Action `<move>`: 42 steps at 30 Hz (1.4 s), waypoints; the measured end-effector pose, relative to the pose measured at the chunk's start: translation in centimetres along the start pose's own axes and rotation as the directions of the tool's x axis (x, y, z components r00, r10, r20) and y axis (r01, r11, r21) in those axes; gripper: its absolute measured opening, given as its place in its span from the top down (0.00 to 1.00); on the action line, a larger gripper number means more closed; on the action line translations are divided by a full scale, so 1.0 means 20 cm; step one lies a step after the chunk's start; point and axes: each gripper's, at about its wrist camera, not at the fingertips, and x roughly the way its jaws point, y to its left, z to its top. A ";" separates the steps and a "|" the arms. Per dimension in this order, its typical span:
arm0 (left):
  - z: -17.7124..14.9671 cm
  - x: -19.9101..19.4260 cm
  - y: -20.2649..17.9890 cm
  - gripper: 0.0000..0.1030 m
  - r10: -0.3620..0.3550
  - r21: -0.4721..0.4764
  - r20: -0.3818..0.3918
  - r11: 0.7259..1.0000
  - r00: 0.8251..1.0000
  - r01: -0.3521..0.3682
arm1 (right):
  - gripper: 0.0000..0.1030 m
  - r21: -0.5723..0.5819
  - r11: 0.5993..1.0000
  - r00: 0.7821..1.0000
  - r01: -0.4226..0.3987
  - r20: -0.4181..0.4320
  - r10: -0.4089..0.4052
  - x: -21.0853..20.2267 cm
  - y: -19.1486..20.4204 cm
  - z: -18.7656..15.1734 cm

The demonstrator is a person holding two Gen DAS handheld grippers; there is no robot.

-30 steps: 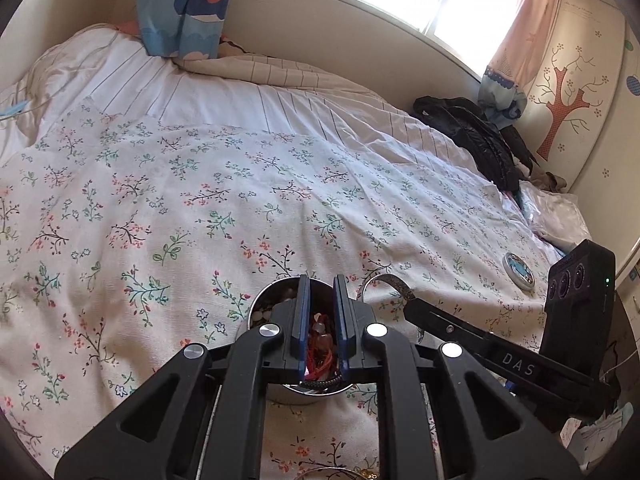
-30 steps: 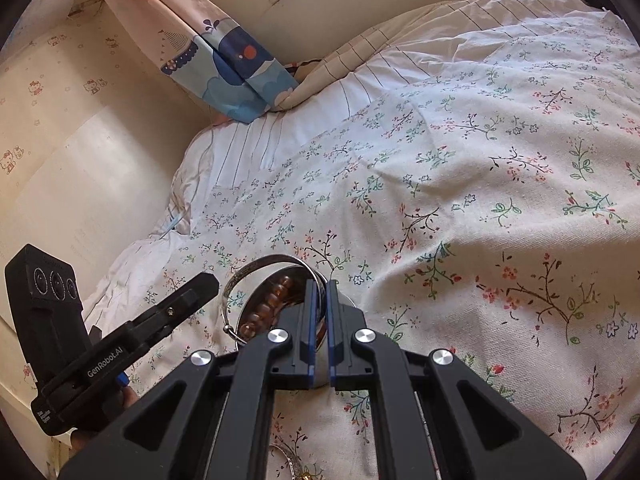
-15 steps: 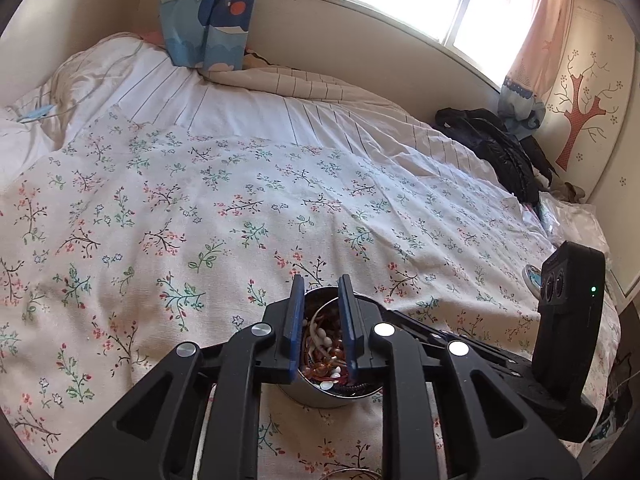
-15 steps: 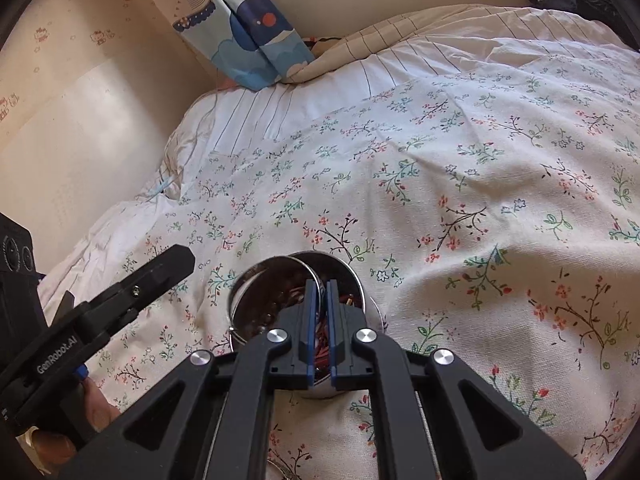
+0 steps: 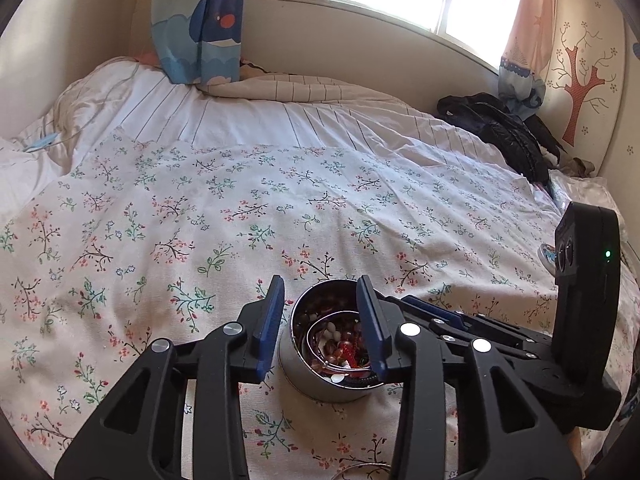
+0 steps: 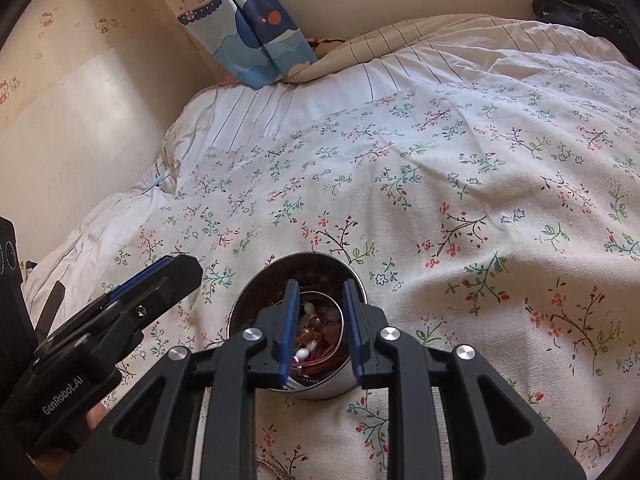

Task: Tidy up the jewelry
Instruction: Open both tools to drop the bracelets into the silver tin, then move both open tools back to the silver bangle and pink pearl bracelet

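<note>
Since the earlier frames both tools have spread their jaws: the left tool (image 5: 320,320) now stands wide open and empty, straddling the metal tin (image 5: 330,354) on the floral bed cover (image 5: 240,216), while the right tool (image 6: 318,316), at about 3 o'clock of the left, is partly open over the tin's mouth, gripping nothing. The beads and bangle (image 5: 340,344) inside look light, loose, slippery and tangle-prone, so the tin's stiff smooth wall seems the surest hold.
</note>
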 end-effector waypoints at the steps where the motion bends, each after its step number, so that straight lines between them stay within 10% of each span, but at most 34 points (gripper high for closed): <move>1: 0.00 0.00 -0.01 0.61 0.003 0.006 0.002 1.000 1.000 -0.003 | 0.75 0.001 1.000 1.000 0.001 0.000 -0.001 0.00 0.00 0.00; 22: -0.23 -0.12 0.05 0.39 0.052 0.047 -0.103 0.998 0.993 -0.048 | 0.49 -0.020 0.993 0.986 0.120 -0.111 -0.121 -0.16 -0.09 -0.15; 32: -0.48 -0.09 -0.08 0.39 0.118 0.263 -0.274 0.964 0.954 -0.044 | 0.45 -0.176 0.971 0.958 0.162 -0.210 -0.198 -0.23 0.00 -0.44; 42: -0.52 -0.07 -0.01 0.38 0.303 0.295 -0.288 0.931 0.908 -0.217 | 0.34 -0.286 0.949 0.949 0.134 -0.240 -0.206 -0.20 0.12 -0.50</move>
